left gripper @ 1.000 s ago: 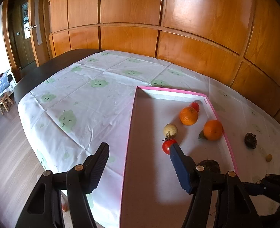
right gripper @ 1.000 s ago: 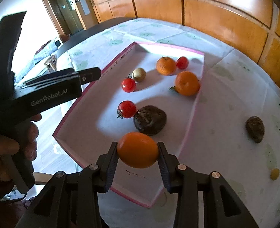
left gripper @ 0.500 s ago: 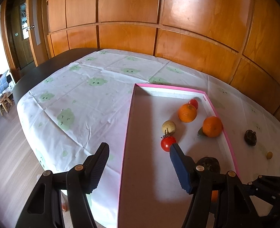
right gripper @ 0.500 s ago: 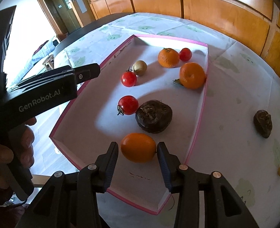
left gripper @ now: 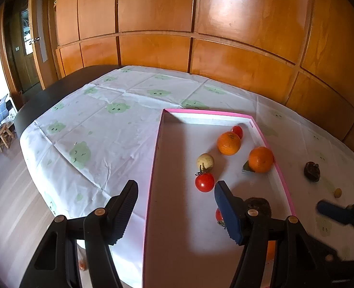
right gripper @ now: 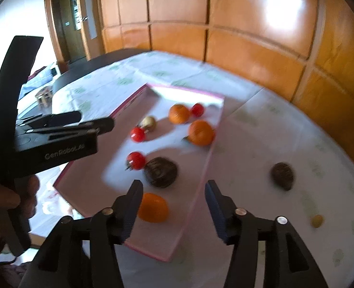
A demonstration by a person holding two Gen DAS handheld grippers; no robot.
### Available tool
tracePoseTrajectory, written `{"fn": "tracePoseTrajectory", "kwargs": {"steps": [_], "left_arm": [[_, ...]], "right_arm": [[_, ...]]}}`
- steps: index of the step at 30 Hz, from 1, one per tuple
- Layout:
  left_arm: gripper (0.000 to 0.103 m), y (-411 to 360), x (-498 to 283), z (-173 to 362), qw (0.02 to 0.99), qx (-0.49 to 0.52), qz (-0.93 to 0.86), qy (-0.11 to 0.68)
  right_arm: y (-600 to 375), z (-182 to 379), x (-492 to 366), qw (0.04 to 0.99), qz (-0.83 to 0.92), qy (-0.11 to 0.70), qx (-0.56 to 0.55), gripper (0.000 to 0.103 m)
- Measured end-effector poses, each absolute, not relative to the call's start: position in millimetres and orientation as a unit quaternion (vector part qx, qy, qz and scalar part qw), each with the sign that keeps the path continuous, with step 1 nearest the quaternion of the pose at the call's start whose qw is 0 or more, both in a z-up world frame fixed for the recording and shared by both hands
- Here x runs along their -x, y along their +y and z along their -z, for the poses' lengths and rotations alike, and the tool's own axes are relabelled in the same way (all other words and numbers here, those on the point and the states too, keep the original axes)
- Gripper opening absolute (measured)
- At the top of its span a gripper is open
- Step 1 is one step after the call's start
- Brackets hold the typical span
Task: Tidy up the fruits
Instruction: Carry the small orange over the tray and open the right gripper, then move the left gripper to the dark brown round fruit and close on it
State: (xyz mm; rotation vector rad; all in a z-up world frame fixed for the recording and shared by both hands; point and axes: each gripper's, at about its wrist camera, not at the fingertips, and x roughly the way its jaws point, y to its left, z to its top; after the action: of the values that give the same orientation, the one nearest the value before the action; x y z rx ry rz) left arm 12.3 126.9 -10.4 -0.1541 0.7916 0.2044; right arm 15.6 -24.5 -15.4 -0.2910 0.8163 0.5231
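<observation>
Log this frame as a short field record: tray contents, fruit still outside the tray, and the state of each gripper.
tray: pink-rimmed tray on the tablecloth
in tray: three oranges, three tomatoes, one pale round fruit, one dark fruit
nearest orange: orange lying on the tray floor, free of the pads
outside tray: dark fruit on cloth, small yellow fruit
left gripper: open, empty, above the tray's left rim
right gripper: jaws opening, nothing gripped
</observation>
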Motion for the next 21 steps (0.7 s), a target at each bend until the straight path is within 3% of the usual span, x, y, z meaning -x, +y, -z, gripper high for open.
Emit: {"fn": "tracePoseTrajectory", "kwargs": {"steps": [2,5,21], "left_arm": [[0.067,124.9,-11.4,9.7,0.916,0.072,-0.097,0.384],[0.067,121.0,-10.7,9.3,0.917,0.066,-0.094,0.383],[0.070,87.5,-11.5,3.9,0.921,0.037,-0.053,0.385]], "right_arm": [[-32.5,12.0,-15.6,0.879,-0.250,0.387,0.126,0.057],[-40.9,9.7,-16.4,0.878,-0.248,0.390,0.123,0.067],[-109.5,0.6,-34.6,0.893,-0.183,0.404,0.076,0.067]]}}
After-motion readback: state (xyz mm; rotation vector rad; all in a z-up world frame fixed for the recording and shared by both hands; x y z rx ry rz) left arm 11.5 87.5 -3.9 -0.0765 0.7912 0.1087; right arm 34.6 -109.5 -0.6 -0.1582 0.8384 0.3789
